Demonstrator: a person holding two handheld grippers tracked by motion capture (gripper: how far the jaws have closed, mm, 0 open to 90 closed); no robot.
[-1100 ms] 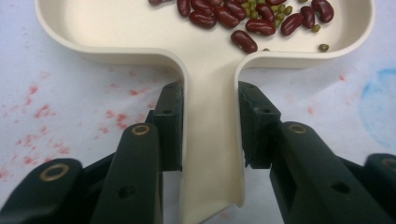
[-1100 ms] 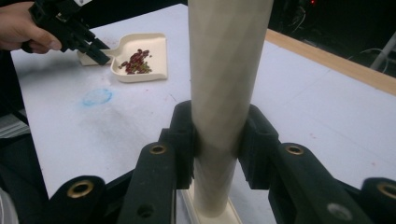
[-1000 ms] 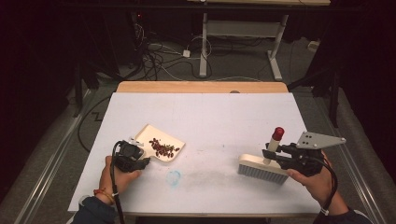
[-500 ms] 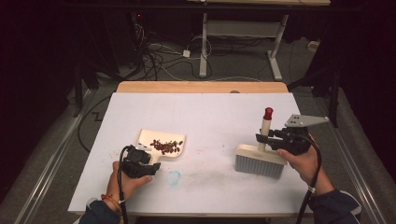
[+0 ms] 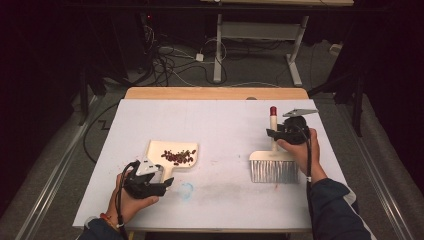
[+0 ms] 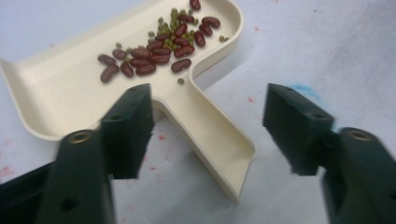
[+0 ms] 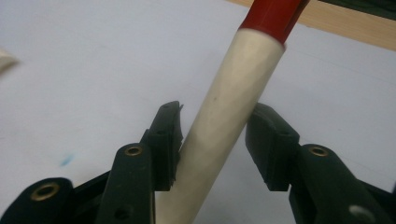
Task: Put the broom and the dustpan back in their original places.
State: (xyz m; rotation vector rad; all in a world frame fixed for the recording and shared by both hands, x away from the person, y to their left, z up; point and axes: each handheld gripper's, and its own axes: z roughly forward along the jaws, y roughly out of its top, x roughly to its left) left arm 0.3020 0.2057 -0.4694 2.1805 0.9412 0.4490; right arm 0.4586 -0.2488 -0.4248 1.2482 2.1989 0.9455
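Now, from the high view, the brush (image 5: 273, 162) is seen raised from its earlier slant to nearly upright on the bench (image 5: 220, 125), bristles down, right gripper (image 5: 280, 134) at its handle, suggesting sweeping is about to resume. Along the left gripper (image 6: 208, 126), open jaws straddle the handle of the cream dustpan (image 6: 60, 88), which holds the red and green beans (image 6: 161, 44). Along the right gripper's jaws, the cream, red-tipped handle is seen between them, touched by one pad only, so the grip is loose.
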